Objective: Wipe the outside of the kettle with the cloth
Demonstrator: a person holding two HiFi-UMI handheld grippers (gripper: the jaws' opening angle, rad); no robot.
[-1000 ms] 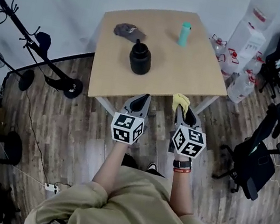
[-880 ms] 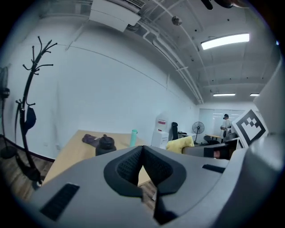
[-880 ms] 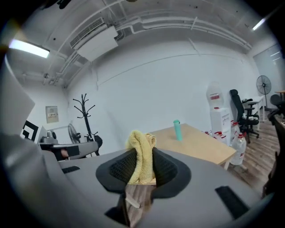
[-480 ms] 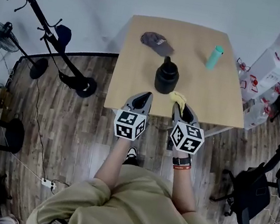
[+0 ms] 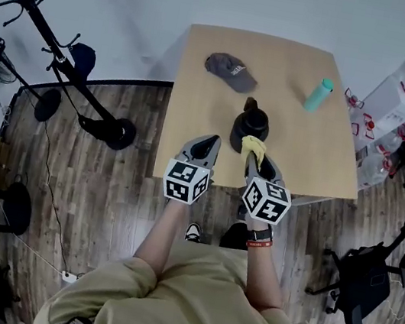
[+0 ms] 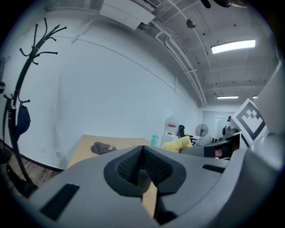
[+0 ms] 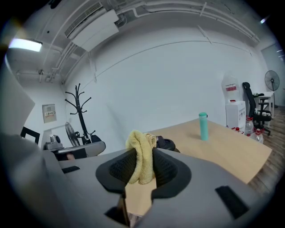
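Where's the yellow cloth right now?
The yellow cloth is pinched in the jaws of the right hand-held gripper. In the head view it sits right of centre, at the near side of the black kettle on the wooden table.

Near-left part of table (image 5: 190, 120) is bare, so left gripper (image 5: 207, 143) (jaws together, nothing in them) has open room beside kettle (image 5: 249, 124). Kettle stands mid-table, right ahead of right gripper (image 5: 254, 159) w/ cloth (image 5: 253, 144). Cap (image 5: 230, 70) lies behind-left, near kettle. Bottle (image 5: 318, 94) is well apart at right, w/ bare tabletop btw.
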